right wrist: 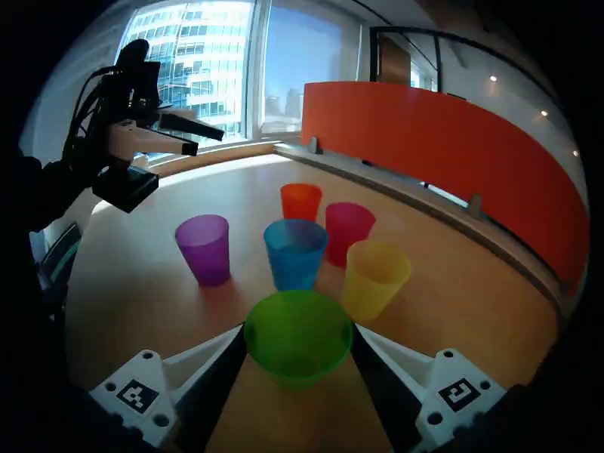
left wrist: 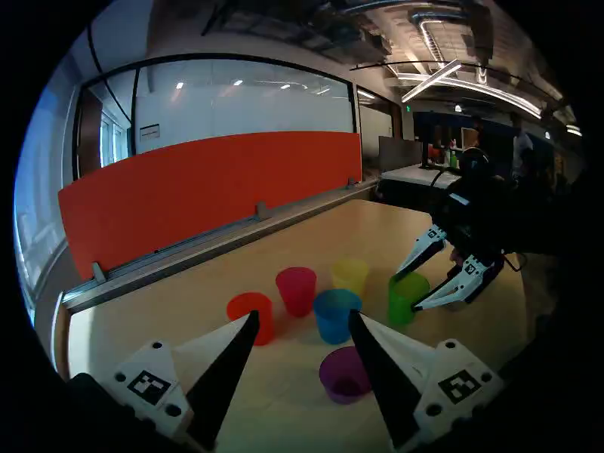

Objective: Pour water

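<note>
— On the tabletop [left wrist: 362,226], what stock?

— Item 1: six cups, one cluster. Red cup [left wrist: 245,306], pink cup [left wrist: 296,291], yellow cup [left wrist: 349,273], blue cup [left wrist: 335,313] and purple cup [left wrist: 343,374] stand upright, mouths up. The green cup [right wrist: 298,355] sits at the edge nearest your right side.

— Grippers?

— Item 2: your right gripper [right wrist: 298,331], closed on the green cup, a finger against each side wall, likely so it can lift and tip without slipping.
Item 3: your left gripper [left wrist: 303,315], spread wide, holding nothing, purple cup just ahead. It is probably standing clear until a receiving cup needs steadying.
Water: none visible to me in any cup.
</note>
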The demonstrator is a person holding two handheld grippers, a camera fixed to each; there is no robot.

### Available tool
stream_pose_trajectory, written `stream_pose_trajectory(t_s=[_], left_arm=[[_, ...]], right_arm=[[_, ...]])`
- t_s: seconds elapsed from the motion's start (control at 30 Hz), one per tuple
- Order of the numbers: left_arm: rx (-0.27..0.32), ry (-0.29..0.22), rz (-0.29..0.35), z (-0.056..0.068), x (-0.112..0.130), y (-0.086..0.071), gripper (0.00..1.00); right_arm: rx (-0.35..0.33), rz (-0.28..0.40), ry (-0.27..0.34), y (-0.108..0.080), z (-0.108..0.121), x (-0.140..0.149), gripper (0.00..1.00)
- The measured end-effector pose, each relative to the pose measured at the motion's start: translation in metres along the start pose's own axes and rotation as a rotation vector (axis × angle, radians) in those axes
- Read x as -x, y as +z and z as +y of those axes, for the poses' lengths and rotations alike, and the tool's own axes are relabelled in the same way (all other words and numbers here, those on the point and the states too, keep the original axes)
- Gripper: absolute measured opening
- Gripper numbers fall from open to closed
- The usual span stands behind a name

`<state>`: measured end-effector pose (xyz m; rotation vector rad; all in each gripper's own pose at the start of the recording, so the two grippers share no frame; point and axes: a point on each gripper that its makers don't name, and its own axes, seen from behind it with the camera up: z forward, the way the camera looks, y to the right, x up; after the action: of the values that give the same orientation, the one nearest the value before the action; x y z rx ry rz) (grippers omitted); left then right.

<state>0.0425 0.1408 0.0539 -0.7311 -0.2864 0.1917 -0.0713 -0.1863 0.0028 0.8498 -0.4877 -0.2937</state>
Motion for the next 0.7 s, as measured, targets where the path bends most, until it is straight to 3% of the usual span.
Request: stream_pose_trajectory(t_s=[0.7], left_arm=[[0.009, 0.006, -0.007, 0.007, 0.0, 0.003, 0.87]], right_arm=[[0.008, 0.103, -0.02, -0.051, 0.004, -0.061, 0.94]])
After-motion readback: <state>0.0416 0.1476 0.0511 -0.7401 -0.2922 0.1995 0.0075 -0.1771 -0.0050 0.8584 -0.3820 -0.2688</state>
